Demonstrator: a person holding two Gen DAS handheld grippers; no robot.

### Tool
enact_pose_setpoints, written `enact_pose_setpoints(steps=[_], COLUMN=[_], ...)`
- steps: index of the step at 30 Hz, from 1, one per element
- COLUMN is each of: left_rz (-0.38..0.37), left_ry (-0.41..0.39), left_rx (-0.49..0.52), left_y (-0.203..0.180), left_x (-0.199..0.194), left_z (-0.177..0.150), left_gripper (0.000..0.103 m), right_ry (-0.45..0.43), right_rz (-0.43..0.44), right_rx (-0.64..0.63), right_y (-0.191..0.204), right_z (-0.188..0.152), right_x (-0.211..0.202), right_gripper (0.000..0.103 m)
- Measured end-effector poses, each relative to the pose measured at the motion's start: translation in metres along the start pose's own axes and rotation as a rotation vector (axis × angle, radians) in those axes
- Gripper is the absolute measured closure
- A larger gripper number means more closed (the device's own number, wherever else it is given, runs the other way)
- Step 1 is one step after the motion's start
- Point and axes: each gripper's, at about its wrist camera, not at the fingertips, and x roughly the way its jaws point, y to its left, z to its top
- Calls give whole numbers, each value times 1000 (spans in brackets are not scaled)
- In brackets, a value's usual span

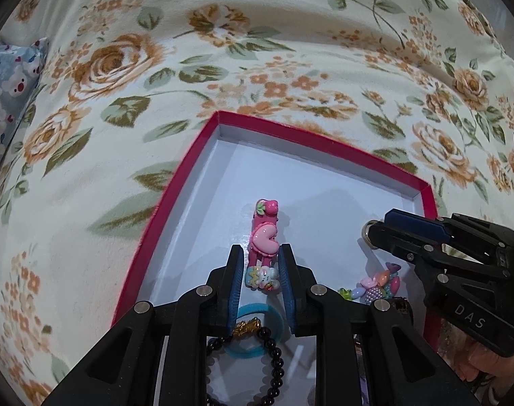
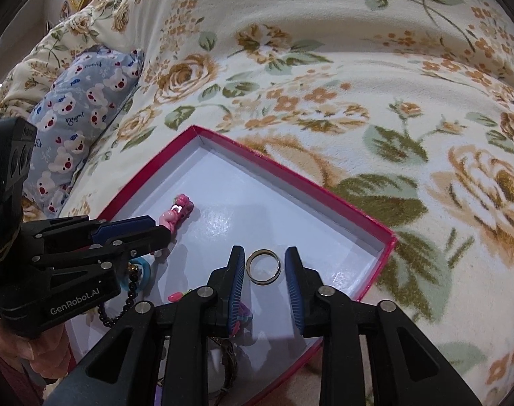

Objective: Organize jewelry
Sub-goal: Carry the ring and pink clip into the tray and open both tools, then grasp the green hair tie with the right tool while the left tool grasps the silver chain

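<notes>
A blue pillow printed with little bears (image 2: 77,135) lies at the far left on the cream blanket with tan roses (image 1: 290,50). Right of it sits a shallow box with a red rim and a white floor (image 1: 176,186), and the jewelry is gathered in its near half. At the near left of the box a black bead bracelet with a gold charm (image 1: 257,345) lies over a flat turquoise ring (image 1: 274,314). Just beyond them the left gripper (image 1: 262,264) has its blue pads set narrowly on either side of a pink hair clip (image 1: 264,237); the clip is long and glossy, with a heart charm in the middle, a strawberry-like knob at its far end and pastel charms at its near end, and whether the pads press it or only flank it I cannot tell. To the right lies a cluster of pastel beads (image 1: 380,286). Farther right the right gripper (image 2: 264,267) has its pads a little apart around a plain metal ring (image 2: 263,266), which lies flat on the white floor with a gap on each side, untouched.
</notes>
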Motion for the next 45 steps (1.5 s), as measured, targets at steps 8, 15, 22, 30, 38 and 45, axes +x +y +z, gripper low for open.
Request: enact_pose_setpoints(steps=[8,15,22,30,38,45], left_rz=[-54,-116,-158,-203,-232,-251], left_ry=[-89,-119,-131,-112,-72,-33], left_rx=[-66,-111,-103,-37,16,58], left_y=[9,10,1,-24,-45,-66], left_x=[-47,-86,-119,-138,-142,-137], left_z=[-20,-55,-81,-102,-120,-132], left_gripper=[82,82,82,79,74,72], right_ry=[-84,-147,-168,-180,-164,-146], right_rz=[51,46,19,-25,-56,-54], right_rx=[64,126,198,267,310,323], right_y=[-6,-21,-42,-64,-76,-76], right_z=[-9,-34,-69,-110,-145,-163], right_x=[-47,-97,-133,-165,-177,-177], right_gripper=[75,74,74,72,72,72])
